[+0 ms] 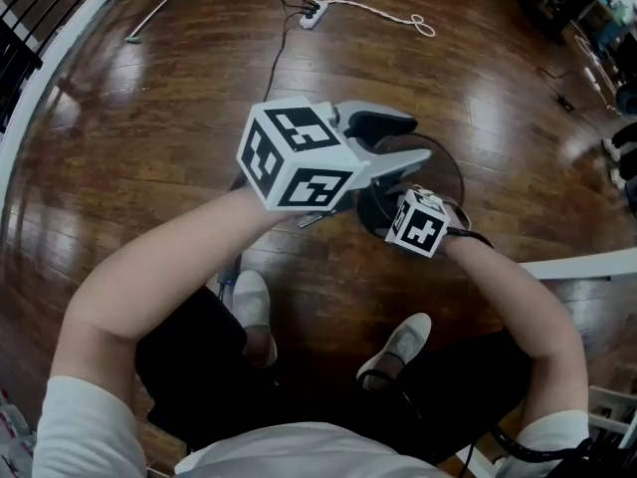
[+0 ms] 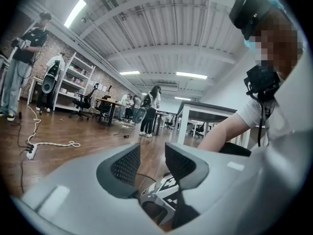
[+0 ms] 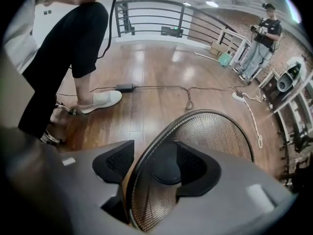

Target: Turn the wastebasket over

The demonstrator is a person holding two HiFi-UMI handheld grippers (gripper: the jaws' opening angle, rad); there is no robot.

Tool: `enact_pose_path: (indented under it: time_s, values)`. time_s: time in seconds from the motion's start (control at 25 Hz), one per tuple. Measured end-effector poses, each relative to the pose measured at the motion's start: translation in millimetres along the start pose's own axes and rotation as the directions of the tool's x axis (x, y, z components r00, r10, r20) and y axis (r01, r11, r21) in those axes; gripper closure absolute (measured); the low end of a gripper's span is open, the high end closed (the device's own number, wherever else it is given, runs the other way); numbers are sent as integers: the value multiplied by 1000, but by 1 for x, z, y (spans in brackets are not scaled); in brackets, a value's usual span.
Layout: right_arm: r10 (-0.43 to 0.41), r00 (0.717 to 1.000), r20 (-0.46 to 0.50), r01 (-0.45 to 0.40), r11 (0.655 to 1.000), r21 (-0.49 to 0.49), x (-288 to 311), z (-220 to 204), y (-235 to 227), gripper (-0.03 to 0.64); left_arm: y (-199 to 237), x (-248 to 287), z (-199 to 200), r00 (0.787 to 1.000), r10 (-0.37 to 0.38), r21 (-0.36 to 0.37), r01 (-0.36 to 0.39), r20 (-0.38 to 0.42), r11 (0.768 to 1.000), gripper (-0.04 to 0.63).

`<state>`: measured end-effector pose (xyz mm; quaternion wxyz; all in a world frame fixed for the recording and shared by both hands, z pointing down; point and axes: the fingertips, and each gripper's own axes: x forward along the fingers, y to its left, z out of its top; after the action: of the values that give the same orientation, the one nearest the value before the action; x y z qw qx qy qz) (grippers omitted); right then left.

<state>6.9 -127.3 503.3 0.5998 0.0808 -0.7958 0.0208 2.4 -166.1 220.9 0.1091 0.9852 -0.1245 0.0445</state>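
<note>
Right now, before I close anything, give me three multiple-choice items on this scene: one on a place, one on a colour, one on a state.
1. Where does the wastebasket rim run? A between the right gripper's jaws; B over a desk; C under a chair.
2. The person's shoes are: A red; B white; C black.
3. The left gripper is: A shut on a cable; B shut on the rim; C open, empty.
Answers: A, the right gripper view shows the mesh rim passing between its spread jaws; B, both shoes look white in the head view; C, its jaws stand apart with nothing between them.
</note>
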Motion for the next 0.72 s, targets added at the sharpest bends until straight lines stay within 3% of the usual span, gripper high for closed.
enact_pose_path:
  time_s: [0.16, 0.36, 0.56, 0.72]
  values:
    - [48, 998, -28, -46, 997, 58, 28, 3, 0, 350, 9, 0, -14, 1000, -1, -15, 1, -6, 1000, 443]
    - [83, 995, -48, -78, 991, 107, 37, 11, 7, 411, 17, 1, -25, 999, -13, -24, 12, -34, 1000, 443]
    - [29, 993, -112, -16, 994, 112, 34, 4, 3, 466, 24, 1, -36, 999, -5, -49, 3, -48, 999, 443]
    - [-25, 989, -145, 40, 994, 103, 27, -7, -10, 558, 25, 0, -39, 999, -6, -56, 3, -53, 998, 443]
